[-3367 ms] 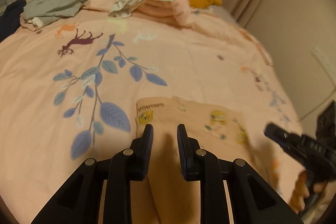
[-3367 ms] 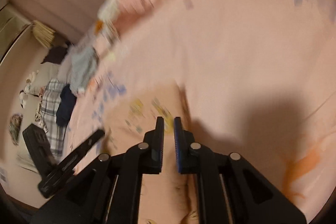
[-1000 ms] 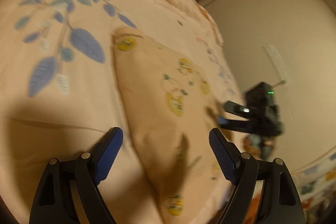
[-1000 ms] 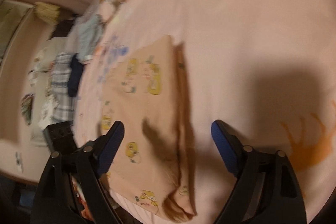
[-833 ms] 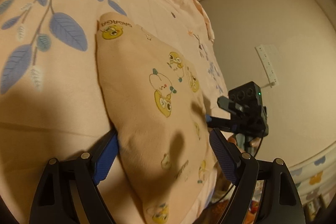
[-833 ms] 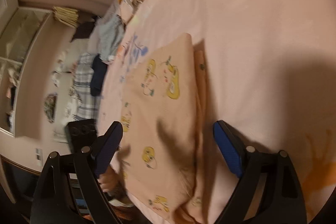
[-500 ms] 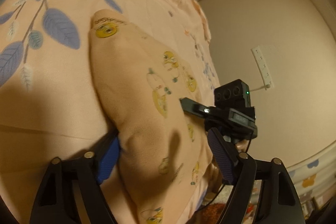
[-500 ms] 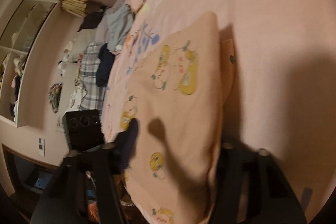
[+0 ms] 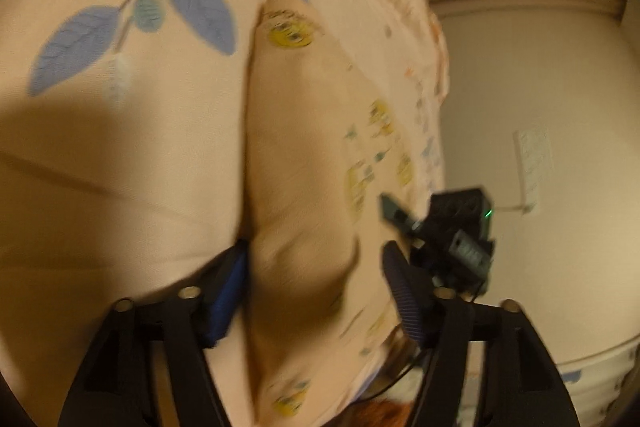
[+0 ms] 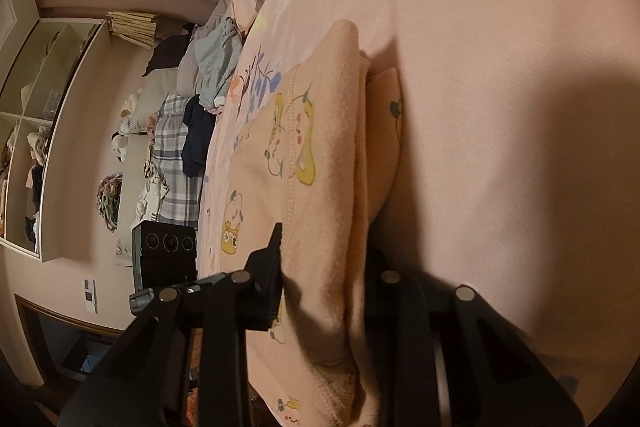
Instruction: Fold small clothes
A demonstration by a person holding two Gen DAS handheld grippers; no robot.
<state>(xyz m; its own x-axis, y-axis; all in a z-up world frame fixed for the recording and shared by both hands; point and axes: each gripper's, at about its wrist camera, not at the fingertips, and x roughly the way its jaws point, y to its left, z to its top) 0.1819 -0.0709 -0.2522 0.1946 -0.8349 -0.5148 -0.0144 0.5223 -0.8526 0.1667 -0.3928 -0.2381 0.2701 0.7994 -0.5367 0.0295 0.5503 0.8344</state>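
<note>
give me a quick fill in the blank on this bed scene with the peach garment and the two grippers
1. The folded peach garment is printed with small ____ cartoon figures.
2. In the right wrist view, the right gripper is shut on the ____.
3. The bedspread beside the garment shows a branch with ____ leaves.
4. In the left wrist view, the garment bulges up between the two ____ of the left gripper.

Missing words: yellow; garment; blue; fingers
</note>
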